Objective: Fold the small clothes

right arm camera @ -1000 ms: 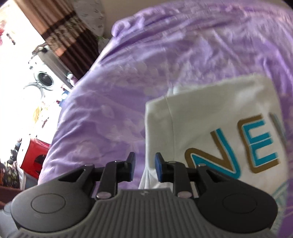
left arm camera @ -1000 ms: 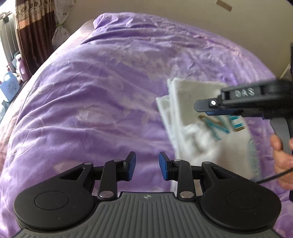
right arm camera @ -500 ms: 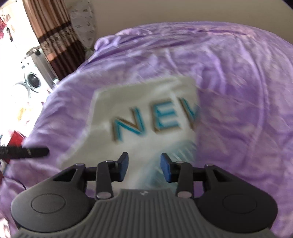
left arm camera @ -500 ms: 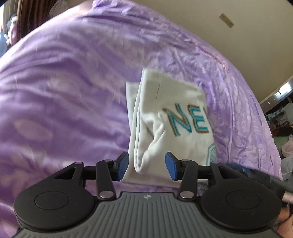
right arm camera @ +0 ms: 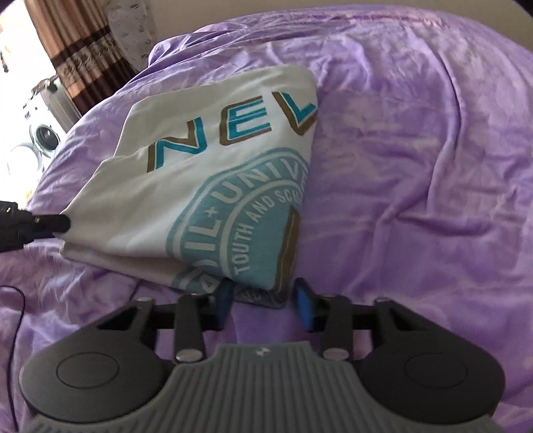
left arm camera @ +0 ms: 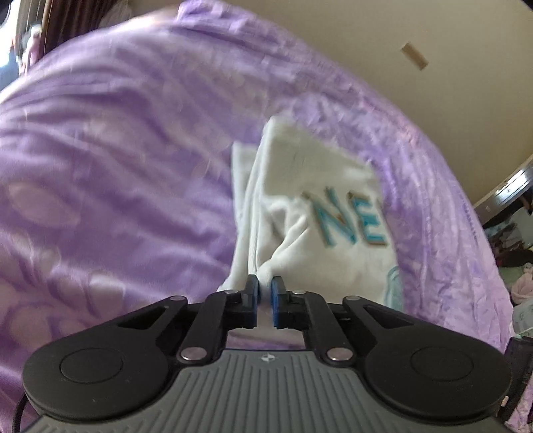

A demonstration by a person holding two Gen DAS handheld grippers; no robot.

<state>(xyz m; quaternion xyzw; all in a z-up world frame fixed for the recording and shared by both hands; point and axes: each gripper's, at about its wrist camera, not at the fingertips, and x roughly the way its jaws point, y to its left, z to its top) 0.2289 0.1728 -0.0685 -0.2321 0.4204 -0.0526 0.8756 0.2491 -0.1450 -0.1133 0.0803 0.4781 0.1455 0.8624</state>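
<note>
Left wrist view, left tongs (left arm camera: 265,293) closing, clamped on white shirt (left arm camera: 309,200), right tongs (right arm camera: 263,299) closing astride its corner

A rumpled purple bedspread (right arm camera: 416,140) fills both views. In the right wrist view, a brown patterned curtain (right arm camera: 80,56) hangs at eleven o'clock, with a white appliance with a round door (right arm camera: 41,133) just below it at ten o'clock. In the left wrist view a beige wall (left arm camera: 383,30) rises at one o'clock.

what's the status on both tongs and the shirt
Left tongs shut on white shirt corner. Right tongs closing around near corner. Shirt on purple bedspread, nothing blocking.
</note>
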